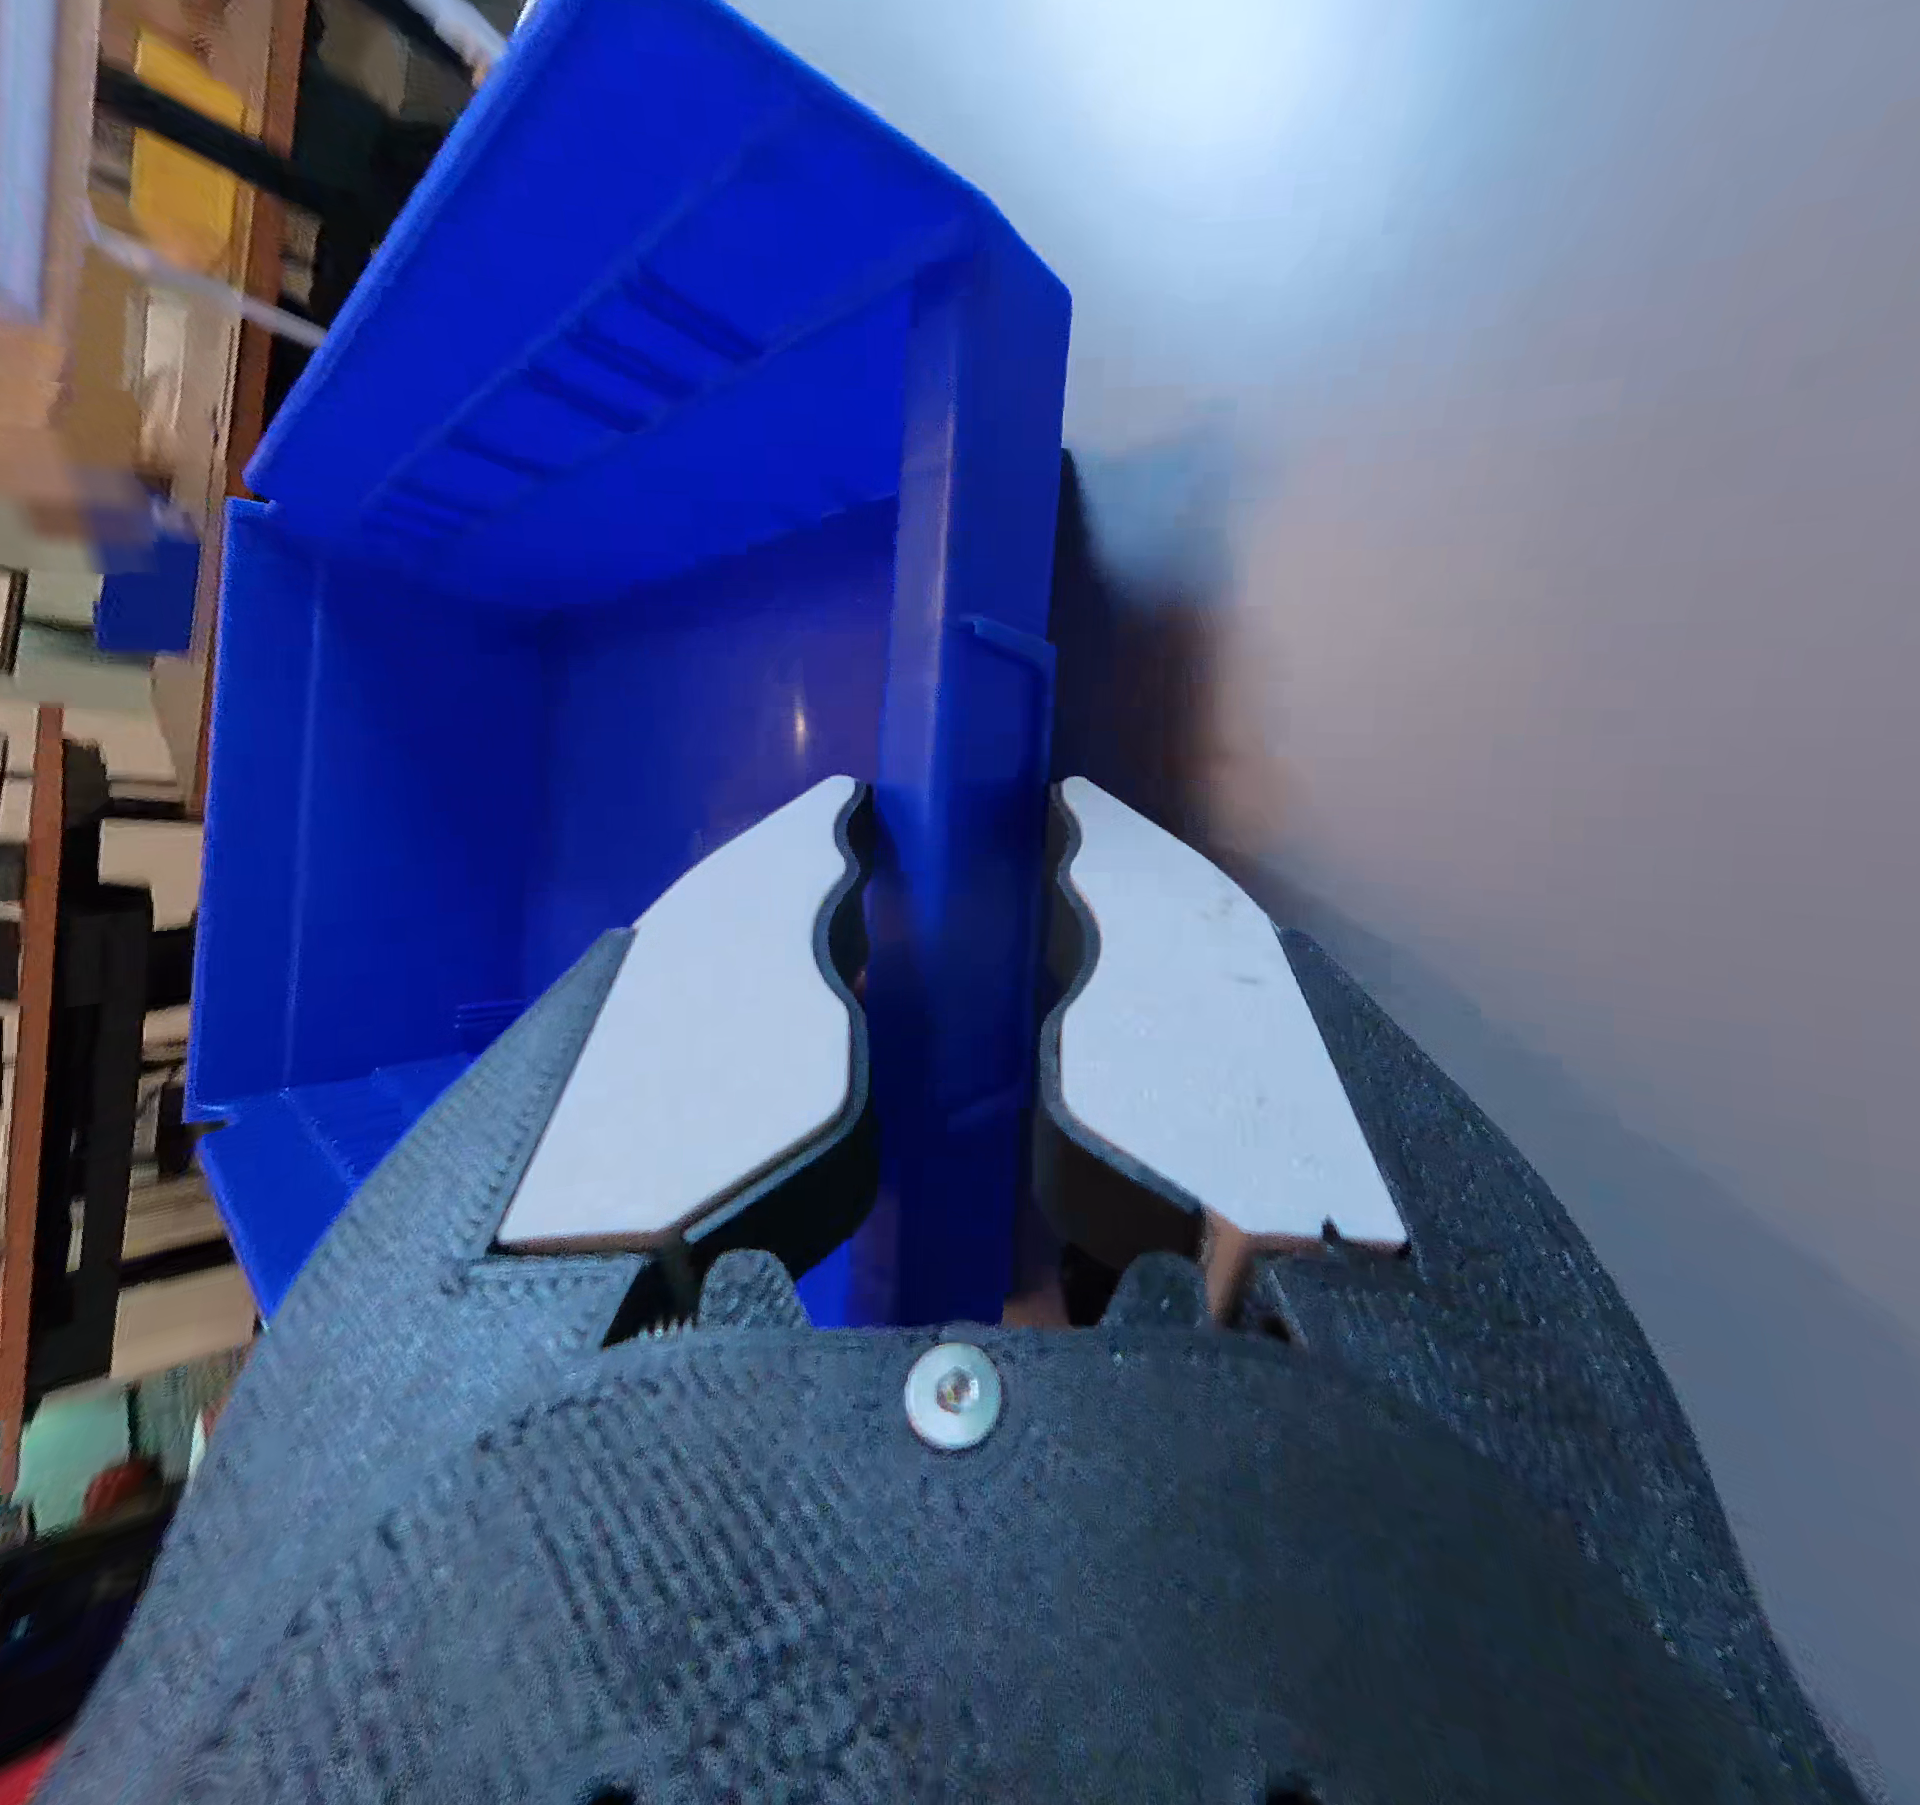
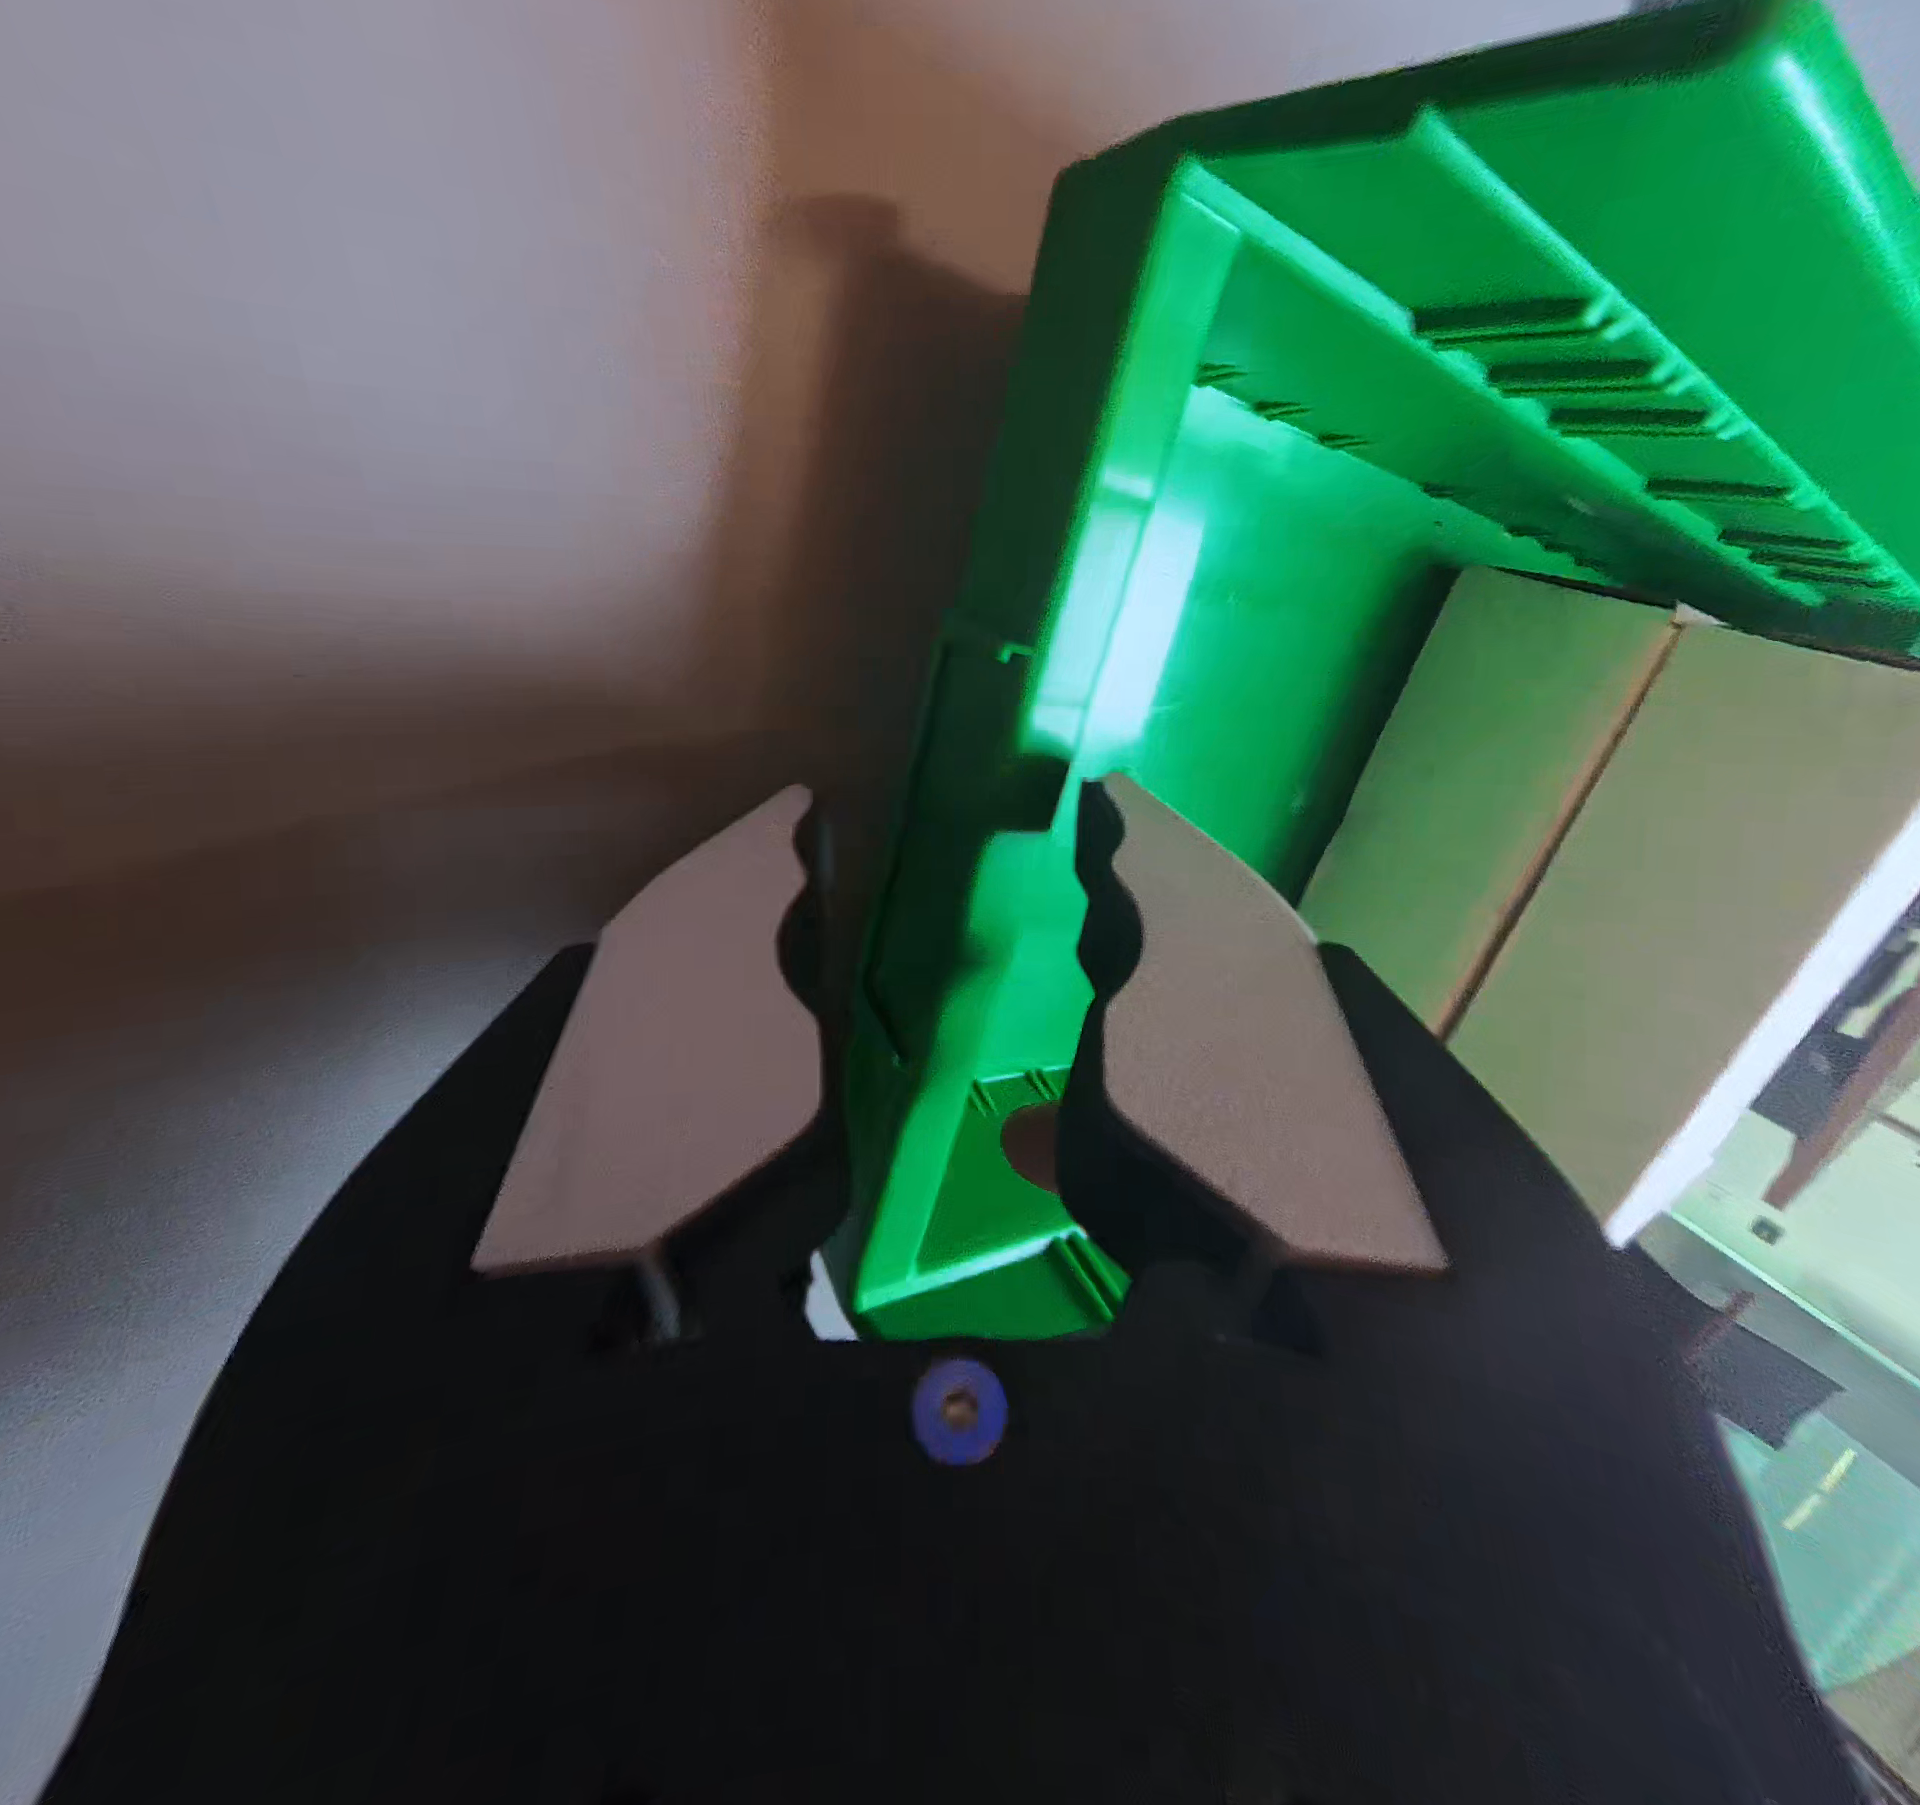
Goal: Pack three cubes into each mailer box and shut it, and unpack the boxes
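Oddly, neither view is showing any cubes. The nearest candidates for mailer boxes are the cardboard boxes (image 2: 1621,820) showing only in the right wrist view: flat tan panels with a seam between them, lying inside the green bin (image 2: 1299,529), to the right of and beyond the right gripper (image 2: 951,799). They are sitting near that gripper's right finger but apart from it, and whether they are shut cannot be told from the part that is showing.

The green bin itself is appearing in the right wrist view alone. Its side wall and rim are running straight between the two fingers, and the right gripper is clamping on that wall, one finger outside it on the left and one inside on the right. The bin is looking tilted in this view, its ribbed end wall rising at the upper right. A pale, blurred surface is filling the left of that picture.

The left wrist view is showing a different thing, a blue bin (image 1: 540,716), with nothing visible inside it. Its right wall is passing between the fingers, and the left gripper (image 1: 956,799) is gripping that wall the same way. A plain pale wall or surface is lying to the right, and blurred shelving (image 1: 94,820) is standing far left.
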`<act>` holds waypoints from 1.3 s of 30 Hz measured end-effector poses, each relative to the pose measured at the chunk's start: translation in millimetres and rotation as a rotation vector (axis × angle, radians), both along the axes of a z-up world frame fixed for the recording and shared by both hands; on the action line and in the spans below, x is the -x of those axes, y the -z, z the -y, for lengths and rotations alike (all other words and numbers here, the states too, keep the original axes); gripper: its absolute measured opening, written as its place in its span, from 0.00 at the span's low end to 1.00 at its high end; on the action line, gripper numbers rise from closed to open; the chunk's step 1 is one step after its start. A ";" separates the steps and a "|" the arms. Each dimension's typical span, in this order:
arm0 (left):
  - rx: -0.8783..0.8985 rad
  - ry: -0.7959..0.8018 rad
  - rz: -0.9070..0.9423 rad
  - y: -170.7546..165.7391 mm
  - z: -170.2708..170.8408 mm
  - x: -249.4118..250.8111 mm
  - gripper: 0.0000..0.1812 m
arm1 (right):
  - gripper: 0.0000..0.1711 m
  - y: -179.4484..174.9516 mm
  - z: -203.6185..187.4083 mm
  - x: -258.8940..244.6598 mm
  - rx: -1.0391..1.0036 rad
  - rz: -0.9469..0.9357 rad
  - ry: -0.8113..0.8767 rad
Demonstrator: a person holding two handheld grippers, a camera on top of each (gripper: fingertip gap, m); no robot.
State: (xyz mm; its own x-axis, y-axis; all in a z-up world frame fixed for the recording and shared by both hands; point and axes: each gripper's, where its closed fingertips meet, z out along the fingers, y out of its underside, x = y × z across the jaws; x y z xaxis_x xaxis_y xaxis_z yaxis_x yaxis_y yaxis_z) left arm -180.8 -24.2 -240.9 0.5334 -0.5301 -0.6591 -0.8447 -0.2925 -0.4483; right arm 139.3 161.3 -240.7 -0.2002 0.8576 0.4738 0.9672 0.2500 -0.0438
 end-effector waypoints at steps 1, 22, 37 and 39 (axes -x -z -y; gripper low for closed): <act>0.004 0.042 0.004 0.1 -2.7 -12.2 0.18 | 0.32 6.2 5.2 1.4 0.048 0.020 0.025; -0.035 -0.073 0.898 -59.9 51.3 -165.4 0.30 | 0.27 -58.5 248.3 66.9 0.057 -0.685 -0.226; -0.153 -0.230 0.776 -33.0 34.5 -194.9 0.12 | 0.14 -40.4 161.0 -38.0 0.043 -1.125 0.617; -0.203 -0.181 0.772 -44.8 39.4 -196.1 0.11 | 0.12 -46.4 163.0 -39.1 0.006 -1.161 0.604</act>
